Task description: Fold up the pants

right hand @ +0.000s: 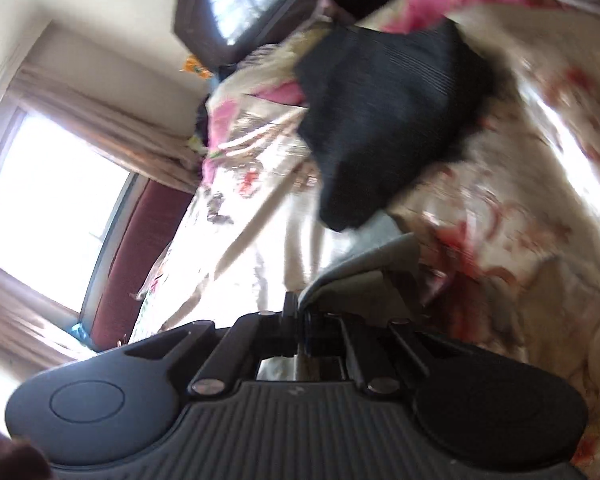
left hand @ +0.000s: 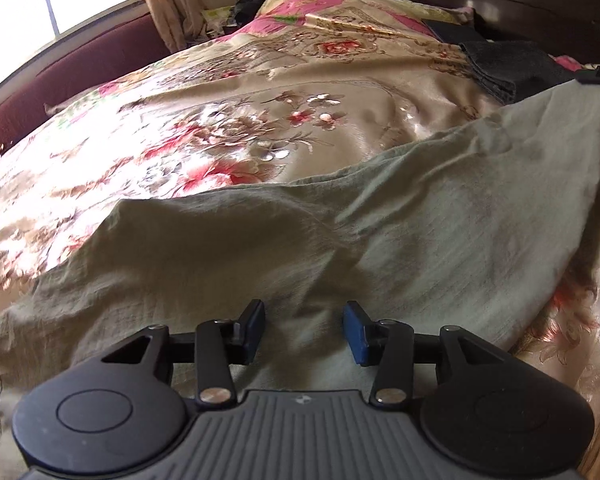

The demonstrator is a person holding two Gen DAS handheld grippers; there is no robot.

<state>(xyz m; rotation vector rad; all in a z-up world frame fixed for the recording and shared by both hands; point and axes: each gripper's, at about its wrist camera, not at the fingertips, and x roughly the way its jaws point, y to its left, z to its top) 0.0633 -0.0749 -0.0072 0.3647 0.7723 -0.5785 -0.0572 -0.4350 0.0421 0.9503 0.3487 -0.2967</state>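
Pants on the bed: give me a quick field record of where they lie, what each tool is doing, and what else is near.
surface: floral bedspread
garment: grey-green pants, spread wrinkled over the near part of the bed
lifted part: far right corner, pulled up to a point
left tool: open, over the pants, nothing between its pads
right tool: shut on a pants edge
nearby: dark folded cloth on the bedspread beyond the pants
fold status: no fold visible yet
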